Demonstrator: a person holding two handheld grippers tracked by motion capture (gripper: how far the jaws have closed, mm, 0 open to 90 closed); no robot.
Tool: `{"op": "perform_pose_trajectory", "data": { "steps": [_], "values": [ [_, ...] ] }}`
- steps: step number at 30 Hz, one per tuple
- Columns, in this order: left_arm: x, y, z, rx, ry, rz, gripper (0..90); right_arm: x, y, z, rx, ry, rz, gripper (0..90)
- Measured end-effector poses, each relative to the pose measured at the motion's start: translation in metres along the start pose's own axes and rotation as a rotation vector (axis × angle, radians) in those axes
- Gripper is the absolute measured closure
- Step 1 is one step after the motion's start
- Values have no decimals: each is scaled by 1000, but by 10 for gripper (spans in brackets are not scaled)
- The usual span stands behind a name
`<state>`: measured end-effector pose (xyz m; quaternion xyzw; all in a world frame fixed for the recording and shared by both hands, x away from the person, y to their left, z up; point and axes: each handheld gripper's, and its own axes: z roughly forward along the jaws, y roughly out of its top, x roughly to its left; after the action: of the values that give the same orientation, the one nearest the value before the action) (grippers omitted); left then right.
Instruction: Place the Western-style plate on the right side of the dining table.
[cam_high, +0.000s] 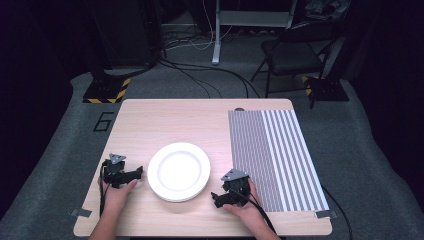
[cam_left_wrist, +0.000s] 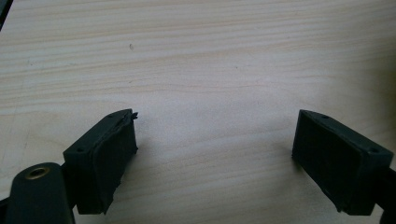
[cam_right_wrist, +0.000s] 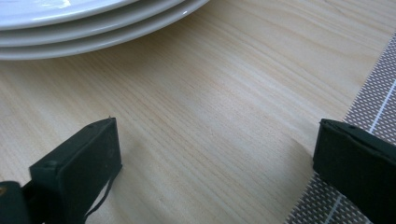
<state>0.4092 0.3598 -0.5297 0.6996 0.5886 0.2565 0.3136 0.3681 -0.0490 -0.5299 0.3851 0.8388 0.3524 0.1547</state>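
In the high view, a stack of round white ceramic plates (cam_high: 178, 171) sits in the lower middle of the frame on a light wooden table (cam_high: 150, 120), with a grey and white striped placemat (cam_high: 272, 150) covering the table's right part. The person's left hand (cam_high: 116, 196) comes up from the bottom edge at lower left, forearm angled slightly rightward, and holds the black left gripper (cam_high: 136, 173) low over the wood, pointing right toward the plates' left rim and just beside it. The right hand (cam_high: 246, 204) enters at lower right, wrist bent leftward, and holds the black right gripper (cam_high: 216, 199) near the plates' lower right rim, beside the mat's left edge. In the left gripper view the left gripper (cam_left_wrist: 215, 144) has its jaws spread wide, with bare wood between them. In the right gripper view the right gripper (cam_right_wrist: 217, 154) also stands spread with nothing pinched; the stacked plates (cam_right_wrist: 88, 21) lie at the upper left of that frame, apart from the jaws, and the placemat (cam_right_wrist: 373, 102) runs along the right edge under the right-hand jaw.
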Motion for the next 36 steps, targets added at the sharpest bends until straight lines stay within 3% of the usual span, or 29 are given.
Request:
{"op": "perform_pose_trajectory", "data": {
  "steps": [22, 29, 30, 32, 35, 36],
  "values": [
    [0, -1, -2, -8, -4, 5, 157, 0, 0, 0, 0, 0, 4, 6],
    [1, 1, -7, 17, -23, -9, 292, -1, 0, 0, -7, -3, -4, 22],
    [1, 2, -8, 24, -32, -9, 292, 0, 0, -1, -10, -7, 2, 42],
    [0, 2, -12, 36, -48, -23, 416, 2, 2, -5, -12, -17, 21, 192],
    [-2, 2, -16, 49, -64, -31, 491, 2, 3, -6, -3, -27, 21, 207],
    [-3, 3, -19, 56, -77, -54, 495, 3, 3, -8, -5, -32, 16, 231]
  ]
}}
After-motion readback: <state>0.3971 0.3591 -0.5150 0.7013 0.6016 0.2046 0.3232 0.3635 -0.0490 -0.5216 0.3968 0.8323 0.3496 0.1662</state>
